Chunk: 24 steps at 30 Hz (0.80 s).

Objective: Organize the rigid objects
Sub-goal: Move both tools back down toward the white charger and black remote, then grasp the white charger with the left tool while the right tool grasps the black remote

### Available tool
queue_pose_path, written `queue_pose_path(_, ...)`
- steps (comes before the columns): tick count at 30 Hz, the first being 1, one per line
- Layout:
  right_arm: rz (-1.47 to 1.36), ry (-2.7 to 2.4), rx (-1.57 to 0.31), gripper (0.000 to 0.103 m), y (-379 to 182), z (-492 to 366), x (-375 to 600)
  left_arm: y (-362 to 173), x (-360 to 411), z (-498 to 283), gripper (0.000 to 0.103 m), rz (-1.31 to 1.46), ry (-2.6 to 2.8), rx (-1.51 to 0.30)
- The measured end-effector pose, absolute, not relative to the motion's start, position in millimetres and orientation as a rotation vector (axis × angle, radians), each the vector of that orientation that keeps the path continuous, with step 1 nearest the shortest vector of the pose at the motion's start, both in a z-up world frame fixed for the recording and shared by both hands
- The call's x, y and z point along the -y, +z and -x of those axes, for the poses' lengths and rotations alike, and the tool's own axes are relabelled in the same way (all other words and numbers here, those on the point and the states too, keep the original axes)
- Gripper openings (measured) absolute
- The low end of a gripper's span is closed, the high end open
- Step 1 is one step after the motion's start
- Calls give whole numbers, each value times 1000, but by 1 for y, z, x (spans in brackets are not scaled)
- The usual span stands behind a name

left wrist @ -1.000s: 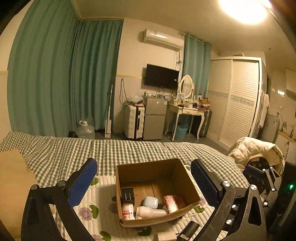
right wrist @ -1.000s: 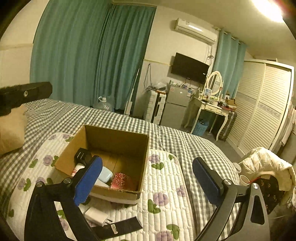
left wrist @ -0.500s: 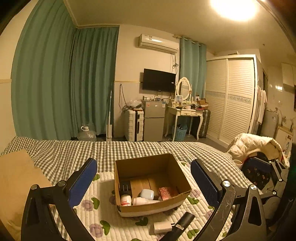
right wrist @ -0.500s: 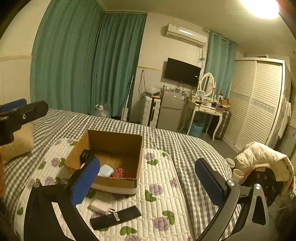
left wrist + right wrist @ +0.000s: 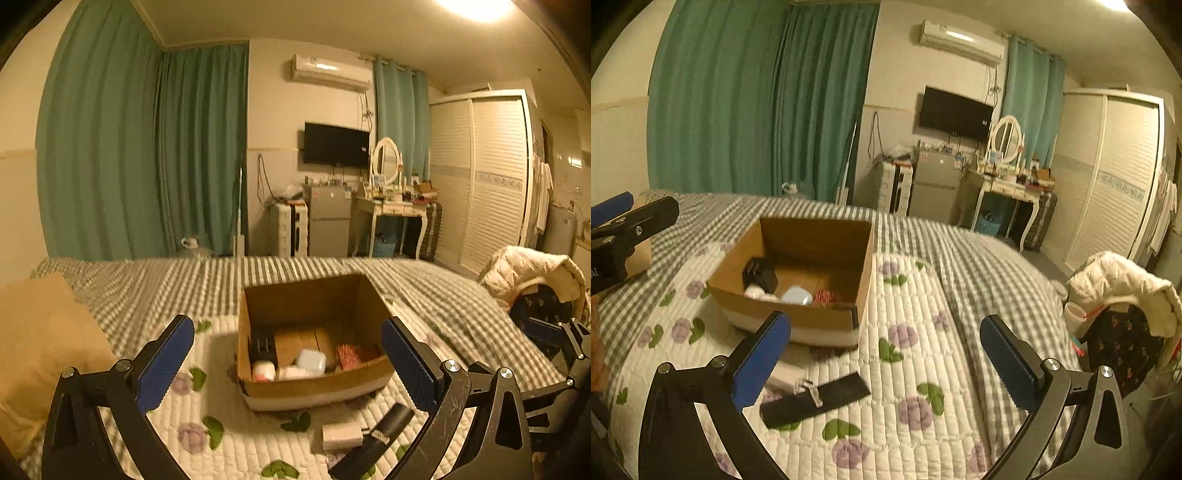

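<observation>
An open cardboard box (image 5: 314, 387) (image 5: 827, 240) stands on the quilted bed. It holds a black adapter (image 5: 263, 345), a white bottle (image 5: 263, 370), a pale blue case (image 5: 311, 362) and a red sparkly item (image 5: 349, 356). In front of the box lie a white charger block (image 5: 341, 435) (image 5: 785, 374) and a flat black case (image 5: 373, 443) (image 5: 814, 400). My left gripper (image 5: 288, 363) is open and empty, above the bed before the box. My right gripper (image 5: 881, 363) is open and empty, right of the box.
A tan pillow (image 5: 40, 350) lies at the left of the bed. A chair with a white jacket (image 5: 1123, 284) stands at the bed's right edge. A fridge, dressing table and wardrobe line the far wall.
Both grippers have pulled back and up from the box, so it looks smaller and farther. The charger block and black case show more fully. Both stay open.
</observation>
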State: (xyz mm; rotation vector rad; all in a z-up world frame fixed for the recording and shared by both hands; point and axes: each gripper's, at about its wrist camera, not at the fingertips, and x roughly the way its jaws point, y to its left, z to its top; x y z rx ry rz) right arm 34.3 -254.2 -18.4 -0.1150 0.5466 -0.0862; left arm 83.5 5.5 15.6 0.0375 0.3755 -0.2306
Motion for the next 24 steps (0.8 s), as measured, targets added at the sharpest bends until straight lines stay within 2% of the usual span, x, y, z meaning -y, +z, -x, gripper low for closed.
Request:
queue_pose_path(13, 65, -91, -727, 102, -95, -53, 273, -104, 37, -114, 102, -121, -319, -659)
queue_pose_path(18, 44, -80, -785, 95, -116, -61, 281, -141, 49, -125, 101, -128, -372, -777)
queue_pose_path(21, 18, -75, -818, 95, -127, -67, 286, -156, 54, -133, 101, -149, -369, -819)
queue_pose_path(24, -2, -65, -848, 95, -138, -74, 288, -169, 53, -146, 93, -145, -379, -876)
